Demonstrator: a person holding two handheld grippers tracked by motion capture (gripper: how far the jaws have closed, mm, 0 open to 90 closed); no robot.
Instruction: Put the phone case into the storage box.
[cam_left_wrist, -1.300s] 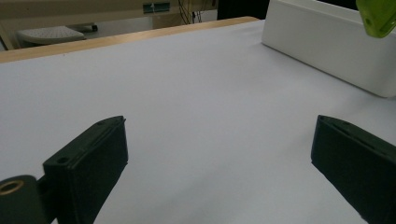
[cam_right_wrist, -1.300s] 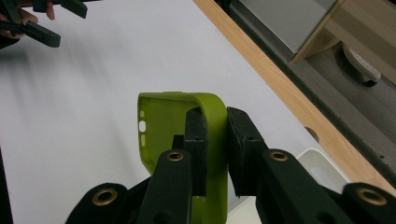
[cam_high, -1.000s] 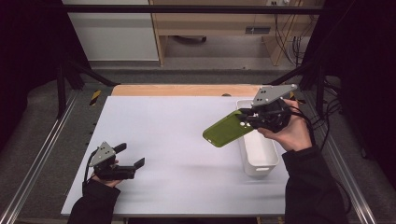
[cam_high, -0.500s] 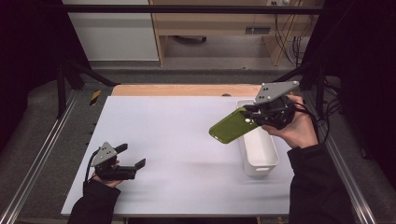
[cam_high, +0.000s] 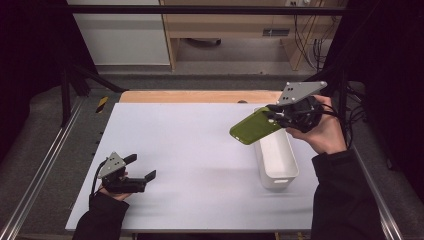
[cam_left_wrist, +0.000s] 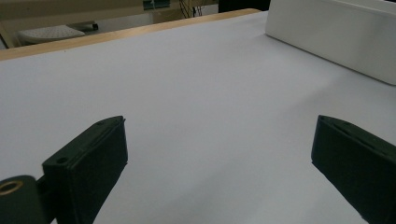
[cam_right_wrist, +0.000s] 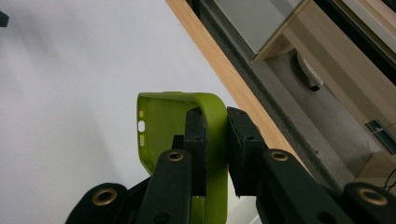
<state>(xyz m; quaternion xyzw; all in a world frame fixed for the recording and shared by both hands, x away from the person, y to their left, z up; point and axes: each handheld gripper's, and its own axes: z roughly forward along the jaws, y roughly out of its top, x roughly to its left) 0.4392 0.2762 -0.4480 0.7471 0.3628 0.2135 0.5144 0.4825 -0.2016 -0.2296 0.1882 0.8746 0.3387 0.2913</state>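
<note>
- The right gripper (cam_high: 274, 116) is clenched on a green phone case (cam_high: 254, 126): in the right gripper view the two black pads squeeze one side wall (cam_right_wrist: 215, 154) of the case, one pad inside the shell and the other outside.
- The case hangs in the air, clear of the bench (cam_high: 200, 150), above the near-left rim of the white bin (cam_high: 276, 159) (it tilts, with its free end lower and pointing toward the bench's middle).
- In the right gripper view the hollow inside of the case faces the camera, with small cut-outs (cam_right_wrist: 141, 126) along its far wall.
- The white bin stands near the right edge of the bench, long side running from front to back, and its inside looks bare as far as the high view shows.
- The left gripper (cam_high: 144, 169) rests low near the front left corner of the bench, released: its jaws stand wide apart with nothing but white surface between them (the left gripper view shows this plainly).
- From the left gripper view, the bin's white wall (cam_left_wrist: 336, 32) lies well off, toward the far right.
- A wooden strip (cam_high: 200, 96) runs along the back edge of the bench.
</note>
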